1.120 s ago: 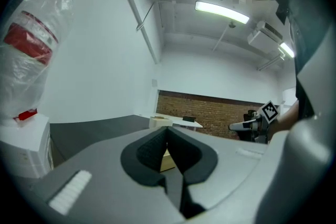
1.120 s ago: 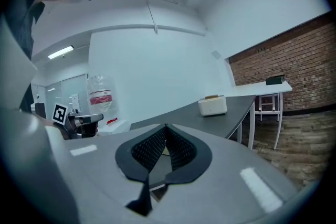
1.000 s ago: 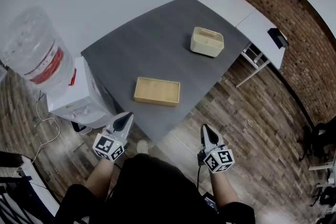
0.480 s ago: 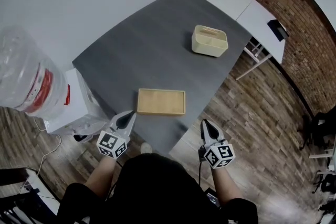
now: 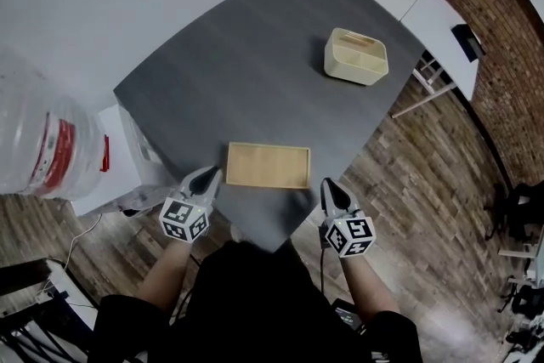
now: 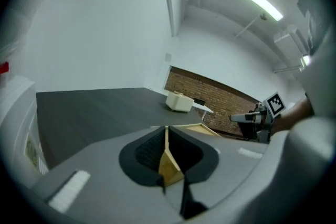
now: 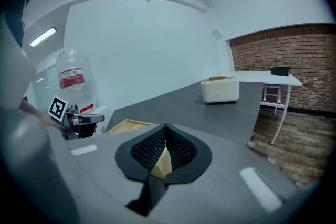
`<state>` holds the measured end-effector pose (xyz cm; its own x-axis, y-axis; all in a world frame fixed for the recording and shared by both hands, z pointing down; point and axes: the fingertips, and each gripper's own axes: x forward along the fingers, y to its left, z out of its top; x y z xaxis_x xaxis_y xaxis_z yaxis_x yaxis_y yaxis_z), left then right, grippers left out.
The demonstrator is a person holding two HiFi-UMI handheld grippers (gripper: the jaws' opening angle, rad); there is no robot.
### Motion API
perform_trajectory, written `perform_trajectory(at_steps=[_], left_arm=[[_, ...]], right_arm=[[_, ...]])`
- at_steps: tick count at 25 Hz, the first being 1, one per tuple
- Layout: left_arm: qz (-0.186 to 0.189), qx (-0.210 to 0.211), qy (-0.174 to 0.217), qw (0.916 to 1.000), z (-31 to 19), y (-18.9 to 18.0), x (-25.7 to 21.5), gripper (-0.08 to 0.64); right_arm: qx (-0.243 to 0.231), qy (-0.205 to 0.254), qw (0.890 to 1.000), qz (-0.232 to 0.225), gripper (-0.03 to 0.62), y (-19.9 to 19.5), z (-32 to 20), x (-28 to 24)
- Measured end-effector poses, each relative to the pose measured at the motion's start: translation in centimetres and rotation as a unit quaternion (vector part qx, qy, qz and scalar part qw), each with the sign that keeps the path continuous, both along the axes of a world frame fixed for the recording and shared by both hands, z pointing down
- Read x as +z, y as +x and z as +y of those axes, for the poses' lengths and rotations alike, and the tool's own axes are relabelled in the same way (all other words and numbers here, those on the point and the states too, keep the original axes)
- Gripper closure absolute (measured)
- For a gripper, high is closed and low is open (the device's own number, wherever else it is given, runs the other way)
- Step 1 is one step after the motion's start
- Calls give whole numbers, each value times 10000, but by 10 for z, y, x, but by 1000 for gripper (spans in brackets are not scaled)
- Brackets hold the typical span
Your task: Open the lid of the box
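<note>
1. Far back on the dark table (image 5: 229,72), toward its right-hand corner, sits the cream box (image 5: 356,57). Its lid looks to be on, with a wood-coloured strip (image 7: 222,77) showing on top. It is well apart from both tools.
2. Down at the near edge, the left gripper (image 5: 204,180) and right gripper (image 5: 331,193) hover on either side of a flat wooden tray (image 5: 268,165). Each has its jaws pressed together and is carrying nothing (the sliver of wood past each seam seems to be that tray beyond).
3. First worry: arriving with the jaws together. Closed tips can't take that strip. They would only jab the lid and skid what looks like a light box along the smooth top.
4. Second: the box sits near the table's right edge. A shove that way could tip it off onto the floor.
5. Third: the reach forward passes over the tray. A low carry could clip its rim and send it sliding.
6. Fourth: a one-handed lift. If the lid fits snugly, the whole box may rise with it and then drop. The other gripper would need to steady the body.
</note>
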<state>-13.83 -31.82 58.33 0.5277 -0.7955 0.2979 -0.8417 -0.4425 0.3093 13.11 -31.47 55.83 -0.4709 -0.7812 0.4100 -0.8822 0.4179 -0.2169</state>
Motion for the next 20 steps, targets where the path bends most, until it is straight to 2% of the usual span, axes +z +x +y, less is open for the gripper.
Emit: perform_trajectory(at_steps=[4, 10, 15, 20], left_arm=[[91, -95, -404, 9991, -7, 6, 15, 462], [137, -261, -587, 9978, -16, 10, 21, 462], [150, -306, -727, 9968, -17, 10, 26, 462], [193, -329, -901, 9952, -16, 11, 33, 462]], right_arm=[[-138, -202, 9997, 68, 587, -3, -16, 11], [-57, -528, 9985, -166, 530, -8, -34, 25], [-197, -812, 9962, -260, 466, -18, -36, 37], [-325, -1108, 9930, -243, 446, -25, -32, 52]])
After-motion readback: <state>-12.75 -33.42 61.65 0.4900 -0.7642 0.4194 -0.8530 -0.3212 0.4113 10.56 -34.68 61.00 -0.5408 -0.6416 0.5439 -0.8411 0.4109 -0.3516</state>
